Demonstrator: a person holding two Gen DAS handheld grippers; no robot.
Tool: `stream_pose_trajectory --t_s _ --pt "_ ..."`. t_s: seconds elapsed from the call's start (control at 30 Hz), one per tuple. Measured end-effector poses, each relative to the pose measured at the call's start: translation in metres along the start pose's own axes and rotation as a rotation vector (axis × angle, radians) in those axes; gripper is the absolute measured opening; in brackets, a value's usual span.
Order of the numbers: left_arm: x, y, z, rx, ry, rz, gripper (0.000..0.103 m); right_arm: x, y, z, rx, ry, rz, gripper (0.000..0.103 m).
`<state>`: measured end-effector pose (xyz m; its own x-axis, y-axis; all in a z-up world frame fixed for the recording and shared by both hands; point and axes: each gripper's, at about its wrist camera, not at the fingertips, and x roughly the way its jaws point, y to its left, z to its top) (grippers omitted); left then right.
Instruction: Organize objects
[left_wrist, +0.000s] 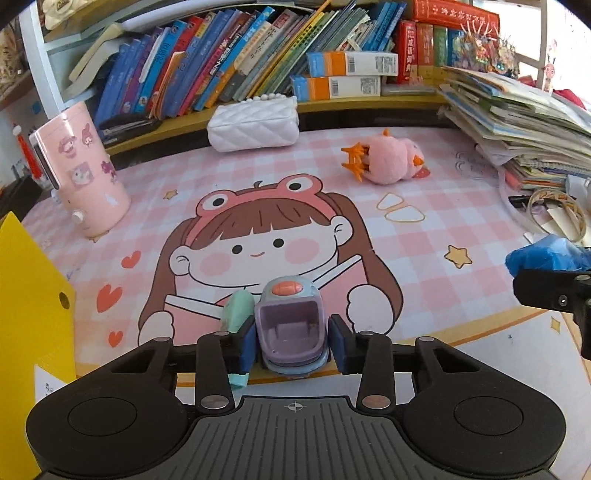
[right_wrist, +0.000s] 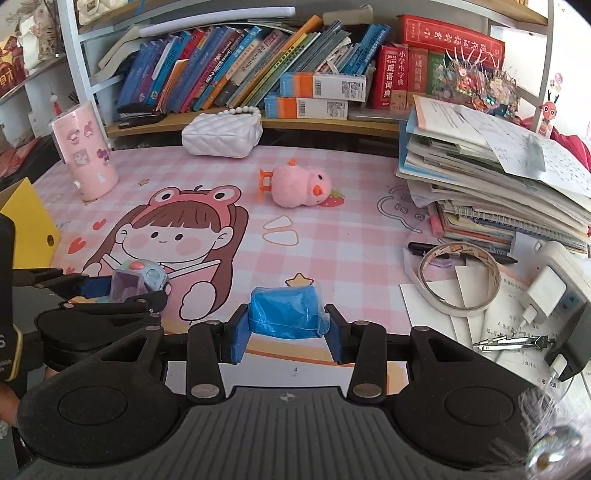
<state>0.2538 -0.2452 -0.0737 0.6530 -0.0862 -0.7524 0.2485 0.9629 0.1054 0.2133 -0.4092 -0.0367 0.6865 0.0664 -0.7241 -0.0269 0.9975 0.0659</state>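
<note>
Purple toy (left_wrist: 290, 325) sits between the left gripper (left_wrist: 291, 345) fingers; squeeze evenly before lifting. Right gripper (right_wrist: 286, 334) holds the blue bag (right_wrist: 284, 314).

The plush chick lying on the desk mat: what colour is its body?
Pink plush chick, with orange beak and feet; clearest in the right wrist view.

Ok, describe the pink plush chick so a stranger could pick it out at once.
Start at the pink checked desk mat with the cartoon girl. Toward its far side, between the white quilted purse and the paper stack, lies the plush chick on its side. It is the only fuzzy thing there: pink body, orange beak and feet.
</note>
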Motion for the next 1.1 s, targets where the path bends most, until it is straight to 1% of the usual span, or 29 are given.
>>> stream_pose_trajectory --t_s 0.07,0.13,0.23,0.33,0.47,0.77,1.1 --pt "-0.005 0.005 0.001 -0.034 -0.005 -0.014 0.037 0.0 0.001 0.0 0.001 0.002 0.0 0.039" --pt "-0.015 0.008 0.001 -0.051 -0.034 -0.023 0.037 0.001 0.003 0.0 0.0 0.005 -0.003 0.039" --pt "-0.032 0.014 0.001 -0.081 -0.076 -0.06 0.037 0.002 0.007 0.0 -0.005 0.012 0.002 0.039" --pt "-0.049 0.017 -0.002 -0.087 -0.11 -0.079 0.037 0.003 0.016 -0.002 -0.023 0.021 0.009 0.039" --pt "-0.066 0.021 -0.01 -0.082 -0.135 -0.087 0.038 0.001 0.031 -0.007 -0.05 0.033 0.021 0.039" --pt "-0.102 0.046 -0.041 -0.116 -0.155 -0.064 0.038 -0.016 0.069 -0.021 -0.093 0.032 0.04 0.039" --pt "-0.144 0.084 -0.084 -0.145 -0.175 -0.048 0.038 -0.046 0.119 -0.044 -0.111 0.024 0.054 0.039"
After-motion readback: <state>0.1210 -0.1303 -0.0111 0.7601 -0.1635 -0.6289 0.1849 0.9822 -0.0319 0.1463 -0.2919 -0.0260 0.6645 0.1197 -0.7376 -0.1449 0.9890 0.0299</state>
